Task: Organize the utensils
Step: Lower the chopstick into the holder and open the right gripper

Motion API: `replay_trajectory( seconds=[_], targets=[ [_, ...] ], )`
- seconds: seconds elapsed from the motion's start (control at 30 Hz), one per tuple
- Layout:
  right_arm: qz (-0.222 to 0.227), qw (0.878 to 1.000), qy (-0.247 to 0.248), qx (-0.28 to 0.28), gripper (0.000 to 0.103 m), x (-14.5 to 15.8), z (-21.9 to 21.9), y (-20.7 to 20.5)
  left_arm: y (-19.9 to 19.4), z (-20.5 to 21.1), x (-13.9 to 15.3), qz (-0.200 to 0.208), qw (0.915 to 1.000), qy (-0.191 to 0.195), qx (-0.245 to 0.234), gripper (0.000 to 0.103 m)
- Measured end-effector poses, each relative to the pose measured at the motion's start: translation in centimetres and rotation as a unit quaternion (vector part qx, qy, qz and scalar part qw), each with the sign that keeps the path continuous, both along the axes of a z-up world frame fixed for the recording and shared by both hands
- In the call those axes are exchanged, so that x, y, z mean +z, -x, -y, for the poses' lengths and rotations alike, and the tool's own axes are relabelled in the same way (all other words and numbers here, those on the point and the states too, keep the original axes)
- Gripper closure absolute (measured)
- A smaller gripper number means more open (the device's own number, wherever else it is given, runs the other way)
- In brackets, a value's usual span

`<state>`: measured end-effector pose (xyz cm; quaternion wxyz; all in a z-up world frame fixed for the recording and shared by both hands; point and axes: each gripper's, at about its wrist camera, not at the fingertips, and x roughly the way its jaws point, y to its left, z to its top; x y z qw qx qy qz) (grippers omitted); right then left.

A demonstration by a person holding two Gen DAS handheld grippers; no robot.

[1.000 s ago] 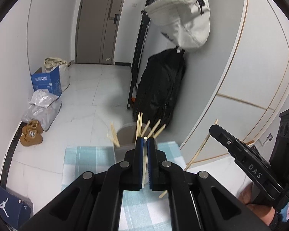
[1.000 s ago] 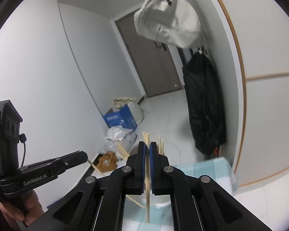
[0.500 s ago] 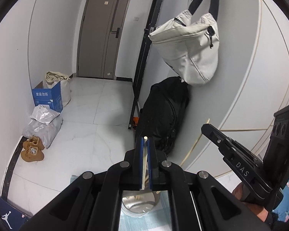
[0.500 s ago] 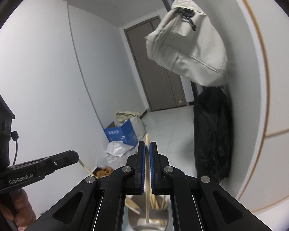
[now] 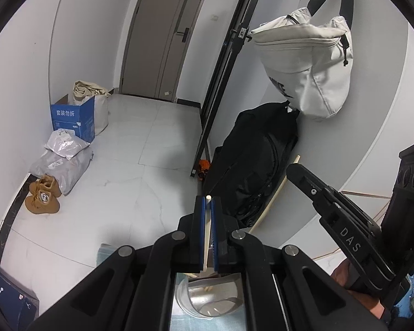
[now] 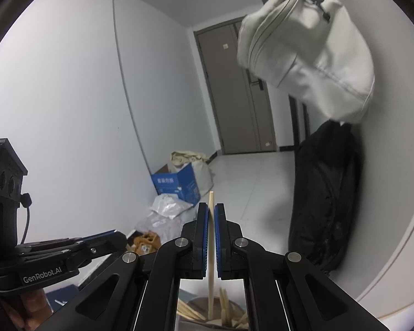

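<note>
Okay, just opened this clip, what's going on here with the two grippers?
A person holds a gripper in each hand, sorting chopsticks. The left gripper is shut on one chopstick, and the right gripper is shut on another chopstick. Both sticks stand roughly upright over a metal cup on a light blue checked cloth; more chopsticks are already in the cup. Neither held stick has been let go yet.

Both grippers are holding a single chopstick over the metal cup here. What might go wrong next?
1. Each chopstick is pinched at one narrow spot between shut jaws, so it could pivot or slip.
2. The cup already holds loose chopsticks leaning at angles; a lowered stick could jam on them or miss the rim.
3. The right gripper sits close beside the left gripper; they could collide over the cup.
</note>
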<state>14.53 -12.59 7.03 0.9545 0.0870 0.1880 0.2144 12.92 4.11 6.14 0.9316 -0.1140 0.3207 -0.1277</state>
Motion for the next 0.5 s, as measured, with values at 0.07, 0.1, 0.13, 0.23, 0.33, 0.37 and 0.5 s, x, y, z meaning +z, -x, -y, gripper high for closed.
replay_trajectory(
  seconds=[0.07,0.1,0.13,0.23,0.33,0.37,0.5],
  targets=[
    [0.000,1.000,0.007,0.002,0.099,-0.4,-0.5,-0.2,-0.3,-0.2,-0.4,-0.006,0.9999,0.011,-0.005,0.103],
    [-0.001,1.000,0.012,0.004,0.099,-0.7,-0.7,-0.2,-0.4,-0.2,-0.5,-0.008,0.9999,0.012,-0.006,0.103],
    [-0.003,1.000,0.016,0.007,0.099,-0.9,-0.9,-0.4,-0.5,-0.2,-0.8,-0.010,0.9999,0.009,-0.005,0.103],
    [-0.010,0.999,0.027,0.013,0.099,-1.7,-1.5,-0.5,-0.5,0.0,-1.4,-0.014,0.9998,0.005,-0.013,0.103],
    [-0.014,0.999,0.041,0.022,0.099,-2.4,-1.7,-0.5,-0.3,0.0,-2.1,-0.016,0.9995,0.002,-0.027,0.103],
    [-0.017,0.998,0.047,0.027,0.099,-2.7,-1.9,-0.4,-0.2,0.0,-2.2,-0.016,0.9994,0.001,-0.031,0.103],
    [-0.025,0.996,0.062,0.054,0.099,-4.0,-2.3,-0.4,-0.3,-0.3,-3.5,-0.033,0.9986,0.002,-0.041,0.103]
  ],
)
